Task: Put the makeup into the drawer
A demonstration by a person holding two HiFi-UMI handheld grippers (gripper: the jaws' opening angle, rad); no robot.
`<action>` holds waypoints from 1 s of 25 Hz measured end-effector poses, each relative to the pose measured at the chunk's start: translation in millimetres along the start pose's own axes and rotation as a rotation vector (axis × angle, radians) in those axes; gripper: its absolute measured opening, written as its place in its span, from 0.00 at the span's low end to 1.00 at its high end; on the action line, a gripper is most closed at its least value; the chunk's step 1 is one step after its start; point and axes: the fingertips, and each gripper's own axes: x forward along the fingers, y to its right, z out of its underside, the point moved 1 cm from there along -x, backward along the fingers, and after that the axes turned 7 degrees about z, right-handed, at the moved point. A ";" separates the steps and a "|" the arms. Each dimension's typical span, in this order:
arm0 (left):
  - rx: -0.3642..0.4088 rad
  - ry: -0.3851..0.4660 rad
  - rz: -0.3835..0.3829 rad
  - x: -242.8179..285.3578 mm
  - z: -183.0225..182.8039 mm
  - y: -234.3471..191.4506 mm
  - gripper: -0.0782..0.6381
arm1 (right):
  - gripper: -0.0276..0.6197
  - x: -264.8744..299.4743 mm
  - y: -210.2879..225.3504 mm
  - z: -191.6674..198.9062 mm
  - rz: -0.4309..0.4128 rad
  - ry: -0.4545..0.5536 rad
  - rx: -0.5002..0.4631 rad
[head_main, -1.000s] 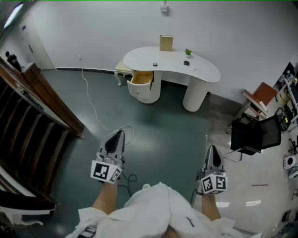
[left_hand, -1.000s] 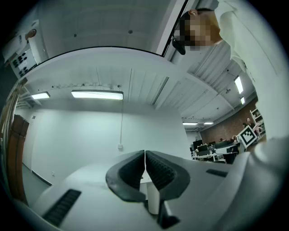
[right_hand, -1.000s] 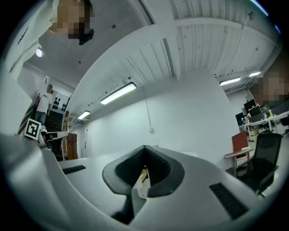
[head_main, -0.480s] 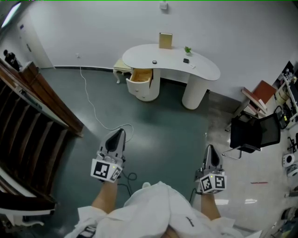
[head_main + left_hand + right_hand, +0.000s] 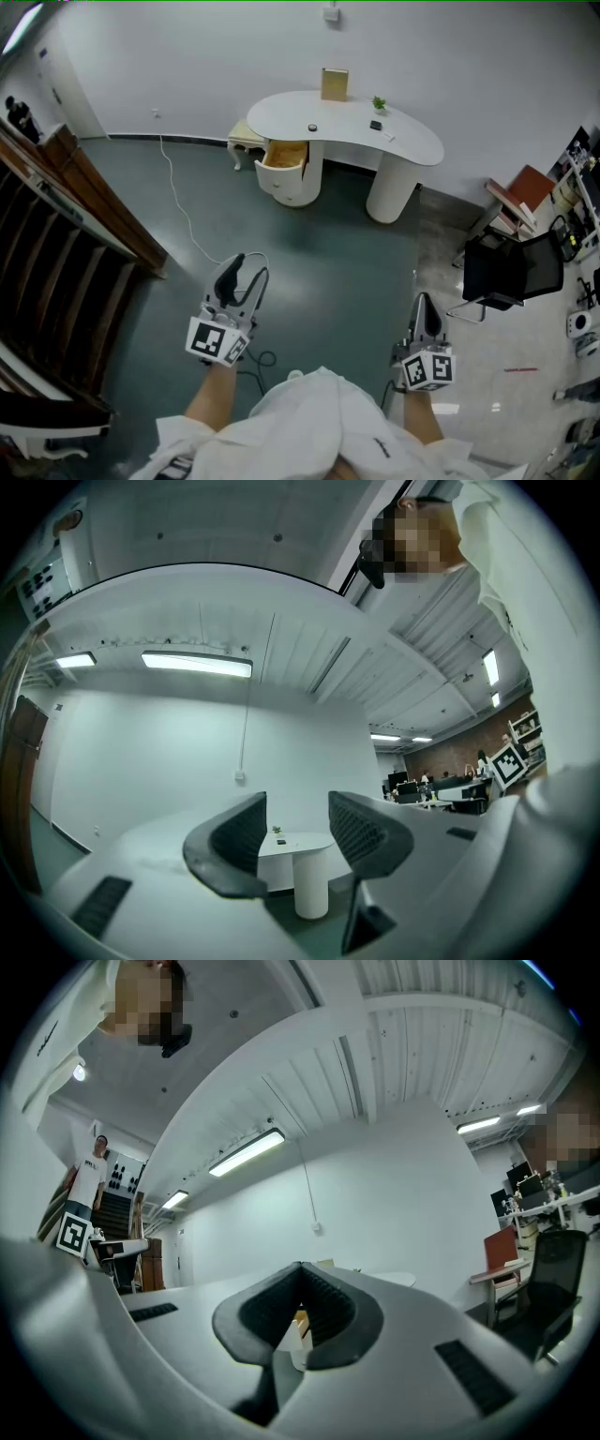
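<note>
Two grippers sit low over the dark green floor (image 5: 328, 253), both well apart from the desk (image 5: 417, 150). L gripper (image 5: 251, 266): jaws opening, fingers spread, nothing btwn them, only the far desk shows thru the gap. R gripper (image 5: 425, 300): fingers pressed together at the tips, holding nothing. White curved desk stands vs the far wall; its drawer (image 5: 285, 156) on the left pedestal is pulled open, wood-coloured inside. On the desk top lies the makeup (image 5: 312, 127), a small dark item just behind the drawer, too small to tell what kind. 2nd dark item (image 5: 375, 125) lies further right, near a small plant (image 5: 379, 104). Tan board (image 5: 335, 85) stands upright at the desk's back edge. Cable (image 5: 183, 211) trails across floor. Black chair (image 5: 511, 272) at right.
</note>
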 end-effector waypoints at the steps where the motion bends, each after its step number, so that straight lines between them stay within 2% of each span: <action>1: 0.000 -0.007 0.004 0.8 2.0 -1.0 0.40 | 0.07 0.6 -2.0 1.3 0.001 -0.001 0.002; 8: 0.019 -0.019 0.034 0.0 10.6 -10.9 0.57 | 0.07 1.9 -17.1 14.6 0.025 -0.010 0.005; 16: -0.013 -0.021 0.016 -0.2 19.4 -32.4 0.61 | 0.07 11.4 -32.9 26.8 0.008 -0.026 -0.001; 21: -0.070 -0.009 -0.003 10.1 27.2 -45.0 0.63 | 0.07 28.9 -33.1 29.3 0.012 -0.022 0.014; 25: -0.045 -0.017 -0.008 36.9 29.9 -52.9 0.64 | 0.07 55.7 -21.9 28.0 -0.002 -0.011 0.018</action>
